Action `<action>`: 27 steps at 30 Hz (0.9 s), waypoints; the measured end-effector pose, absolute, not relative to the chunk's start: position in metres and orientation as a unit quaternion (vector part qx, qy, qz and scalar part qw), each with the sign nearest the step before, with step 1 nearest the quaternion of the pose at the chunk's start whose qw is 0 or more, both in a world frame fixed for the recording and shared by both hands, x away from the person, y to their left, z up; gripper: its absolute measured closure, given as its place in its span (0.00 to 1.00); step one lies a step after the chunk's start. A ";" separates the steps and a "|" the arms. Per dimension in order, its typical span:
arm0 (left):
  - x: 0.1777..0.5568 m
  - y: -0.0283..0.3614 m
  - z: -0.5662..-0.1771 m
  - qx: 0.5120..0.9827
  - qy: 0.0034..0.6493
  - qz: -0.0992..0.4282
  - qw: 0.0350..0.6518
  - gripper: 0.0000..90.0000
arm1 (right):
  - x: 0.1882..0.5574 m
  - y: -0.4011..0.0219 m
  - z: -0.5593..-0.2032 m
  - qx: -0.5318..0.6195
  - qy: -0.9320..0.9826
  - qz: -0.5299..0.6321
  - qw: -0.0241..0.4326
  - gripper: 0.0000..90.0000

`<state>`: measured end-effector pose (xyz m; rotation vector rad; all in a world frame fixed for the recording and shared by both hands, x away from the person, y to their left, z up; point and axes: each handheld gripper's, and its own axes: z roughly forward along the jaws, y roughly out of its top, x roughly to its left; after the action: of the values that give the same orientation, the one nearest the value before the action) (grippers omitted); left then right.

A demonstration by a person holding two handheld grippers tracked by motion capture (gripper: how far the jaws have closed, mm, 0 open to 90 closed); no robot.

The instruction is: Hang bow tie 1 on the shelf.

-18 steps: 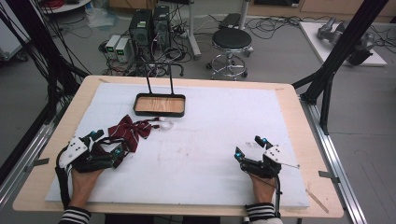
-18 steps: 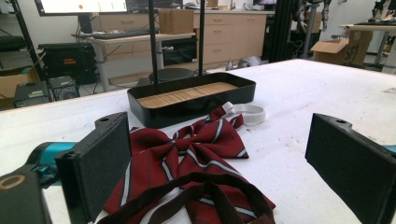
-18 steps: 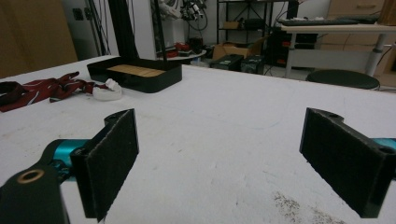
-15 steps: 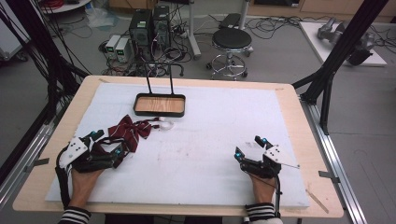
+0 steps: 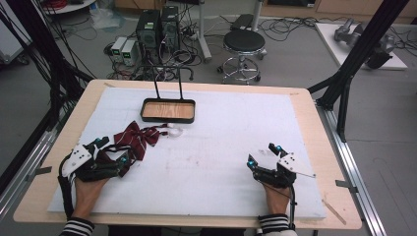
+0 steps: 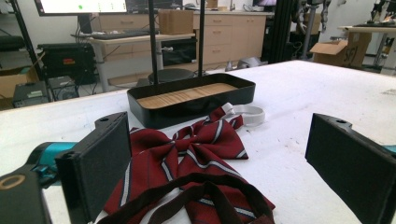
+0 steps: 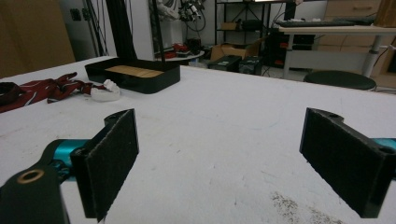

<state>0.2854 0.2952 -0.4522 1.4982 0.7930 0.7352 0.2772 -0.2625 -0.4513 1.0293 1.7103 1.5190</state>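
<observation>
- The left claw (image 5: 112, 150) is resting near the desk's (image 5: 206, 196) near-left corner, jaws standing spread with nothing pinched.
- The maroon striped bow tie (image 5: 136, 139) is lying flat just ahead of that claw, its dark strap (image 6: 187, 198) reaching in between the jaws without touching the pads, as the left gripper view shows.
- The black tray (image 5: 168, 110) is sitting beyond the tie, near the far edge, left of centre.
- The desk's wide middle is lying bare.
- The right claw (image 5: 262, 155) is resting near the near-right corner, jaws spread, gripping nothing.
</observation>
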 end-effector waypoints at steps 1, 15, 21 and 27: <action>0.286 0.295 -0.452 0.646 0.343 0.316 0.604 0.08 | 0.277 -0.263 -0.451 0.389 0.648 0.576 0.312 0.12; 0.289 0.300 -0.444 0.652 0.356 0.307 0.595 0.08 | 0.277 -0.263 -0.451 0.388 0.648 0.577 0.311 0.12; 0.296 0.303 -0.421 0.664 0.358 0.309 0.579 0.08 | 0.277 -0.263 -0.451 0.389 0.649 0.575 0.312 0.12; 0.307 0.297 -0.404 0.691 0.355 0.299 0.554 0.08 | 0.277 -0.263 -0.451 0.388 0.649 0.576 0.311 0.12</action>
<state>0.3069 0.2969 -0.4037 1.6333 0.8385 0.7066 0.2775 -0.2628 -0.4513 1.0253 1.7120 1.5203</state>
